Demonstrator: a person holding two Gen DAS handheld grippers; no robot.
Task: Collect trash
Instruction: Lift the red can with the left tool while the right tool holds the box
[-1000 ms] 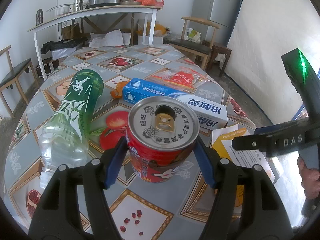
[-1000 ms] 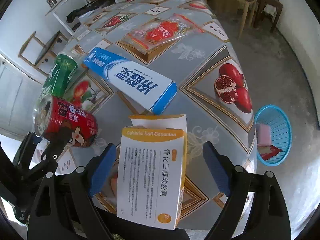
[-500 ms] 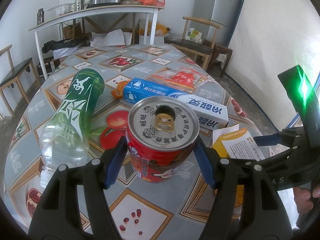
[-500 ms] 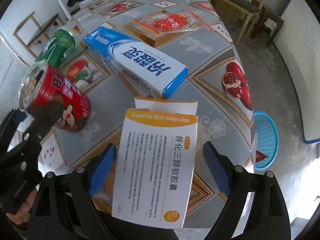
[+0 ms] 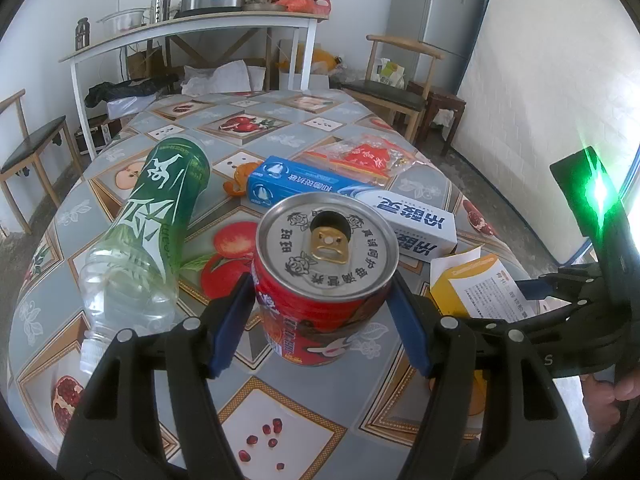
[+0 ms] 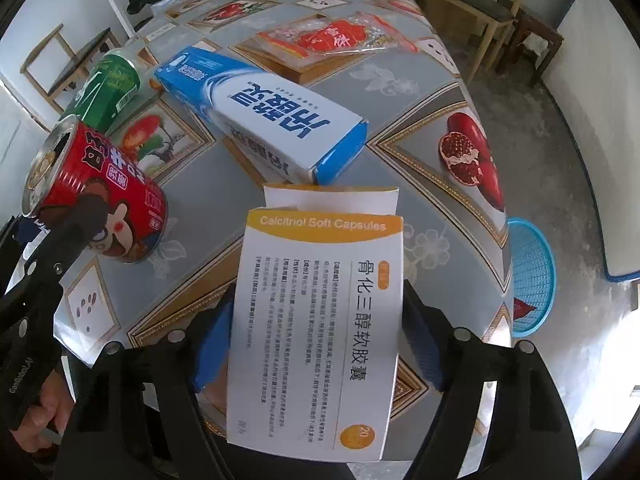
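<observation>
The left tool (image 5: 324,312) pinched the red can (image 5: 320,280) across its body, blue pads pressed to both sides, with the can tilted over the counter (image 5: 280,432); whether its base was touching the cloth I could not tell. The right tool (image 6: 316,344) pointed steeply down over the white-and-orange capsule box (image 6: 320,312), its jaws closing with the box between them; the pads looked to have just reached the box's long edges, though the box hid part of each.

To do this step well, the right tool would best close squarely on the box's long edges, near the middle, and only firmly enough to hold: the carton, with its top flap standing open, would probably buckle under a hard squeeze. The left should keep the can level enough that any dregs do not run from the opened mouth.

The blue basket (image 6: 532,272) stood on the floor beyond the counter's edge, holding a red scrap and little else that showed. Still lying on the counter were the toothpaste box (image 6: 272,116), the green bottle (image 5: 152,232), which looked empty, and a red snack packet (image 6: 336,36).
</observation>
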